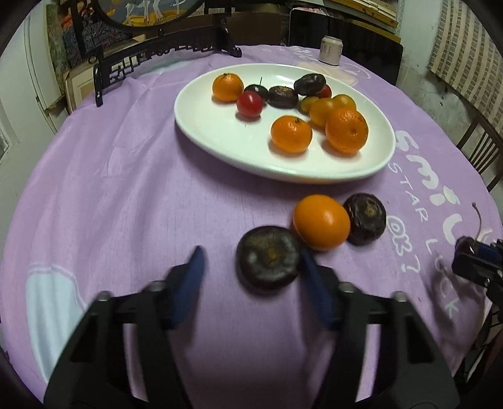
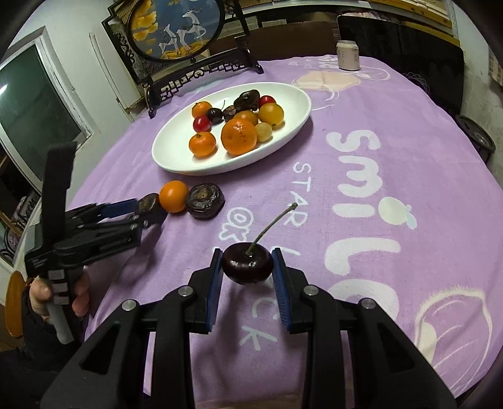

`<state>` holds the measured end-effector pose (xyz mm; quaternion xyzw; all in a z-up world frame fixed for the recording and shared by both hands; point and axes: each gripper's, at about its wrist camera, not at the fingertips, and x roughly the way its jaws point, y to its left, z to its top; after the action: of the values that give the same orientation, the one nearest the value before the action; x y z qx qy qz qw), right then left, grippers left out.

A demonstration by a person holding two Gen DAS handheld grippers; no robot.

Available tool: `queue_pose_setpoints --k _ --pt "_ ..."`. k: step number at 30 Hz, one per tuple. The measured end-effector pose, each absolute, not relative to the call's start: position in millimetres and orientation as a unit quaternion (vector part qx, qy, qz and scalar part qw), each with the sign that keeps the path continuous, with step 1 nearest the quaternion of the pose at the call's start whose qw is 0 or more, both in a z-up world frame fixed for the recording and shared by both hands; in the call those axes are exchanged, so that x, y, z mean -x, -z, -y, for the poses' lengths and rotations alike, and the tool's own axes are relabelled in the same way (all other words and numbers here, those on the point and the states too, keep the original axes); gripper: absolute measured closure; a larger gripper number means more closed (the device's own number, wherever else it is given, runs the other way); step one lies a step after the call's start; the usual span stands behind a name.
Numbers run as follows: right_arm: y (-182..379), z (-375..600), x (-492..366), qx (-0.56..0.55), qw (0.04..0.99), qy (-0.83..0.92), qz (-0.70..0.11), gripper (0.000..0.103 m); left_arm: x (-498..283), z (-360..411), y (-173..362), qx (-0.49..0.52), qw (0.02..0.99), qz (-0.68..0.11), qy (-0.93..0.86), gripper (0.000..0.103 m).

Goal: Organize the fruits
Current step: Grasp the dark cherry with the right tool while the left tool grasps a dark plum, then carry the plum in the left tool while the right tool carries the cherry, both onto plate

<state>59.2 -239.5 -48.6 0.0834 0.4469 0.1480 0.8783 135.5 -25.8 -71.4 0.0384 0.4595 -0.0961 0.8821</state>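
Note:
A white oval plate (image 1: pixel 220 138) (image 2: pixel 176 157) on the purple tablecloth holds several oranges, tomatoes and dark fruits. In front of it on the cloth lie an orange fruit (image 1: pixel 321 222) (image 2: pixel 173 195) and two dark water chestnuts (image 1: pixel 364 218) (image 1: pixel 268 256). My left gripper (image 1: pixel 250 261) (image 2: pixel 147 206) is open around the nearer chestnut (image 2: pixel 148 203), its right pad (image 1: pixel 311 277) touching it. My right gripper (image 2: pixel 247 262) is shut on a dark cherry (image 2: pixel 247 263) with a long stem, held above the cloth; it shows at the right edge of the left wrist view (image 1: pixel 478 254).
A drink can (image 1: pixel 330 50) (image 2: pixel 348 55) stands at the table's far side. A framed round deer picture on a dark stand (image 2: pixel 176 28) sits at the back left. Chairs (image 1: pixel 481 148) surround the round table.

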Motion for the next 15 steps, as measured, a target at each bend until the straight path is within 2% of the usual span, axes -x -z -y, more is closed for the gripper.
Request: queue_pose_setpoints --k 1,15 --pt "48.3 239.2 -57.7 -0.084 0.878 -0.15 -0.446 0.072 -136.0 25.6 70.1 -0.031 0.882 -0.459 0.105 0.063" --pt "37.2 234.0 -62.3 -0.071 0.883 -0.166 -0.433 0.072 -91.5 -0.8 44.2 0.027 0.888 -0.443 0.122 0.063"
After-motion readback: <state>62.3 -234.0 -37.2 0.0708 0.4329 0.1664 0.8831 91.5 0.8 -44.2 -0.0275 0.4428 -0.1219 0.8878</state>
